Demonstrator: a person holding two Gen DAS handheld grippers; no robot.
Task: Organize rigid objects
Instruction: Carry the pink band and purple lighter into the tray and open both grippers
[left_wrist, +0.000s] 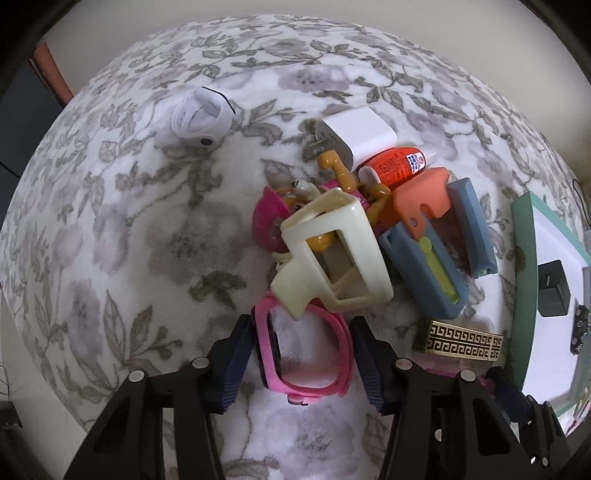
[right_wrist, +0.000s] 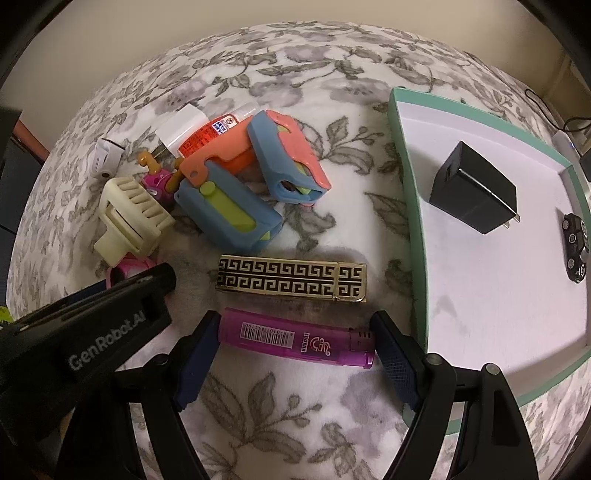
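A pink watch (left_wrist: 306, 354) lies on the floral blanket, and my left gripper (left_wrist: 301, 325) holds it with a pad against each side of the band. Just beyond the watch is a pile with a cream claw clip (left_wrist: 332, 254), blue-and-orange toy cases (left_wrist: 428, 266), a white charger (left_wrist: 358, 136) and an orange bottle (left_wrist: 399, 162). In the right wrist view my right gripper (right_wrist: 295, 321) is wide open, its fingers straddling a purple lighter (right_wrist: 295, 339) lengthwise. A gold patterned lighter (right_wrist: 291, 282) lies just past it.
A teal-rimmed white box (right_wrist: 404, 177) on the right holds a black charger (right_wrist: 472, 192) and a small black toy car (right_wrist: 574, 247). A white strap gadget (left_wrist: 203, 118) sits apart at the far left. The left gripper's body (right_wrist: 110, 306) reaches in beside the claw clip (right_wrist: 133, 218).
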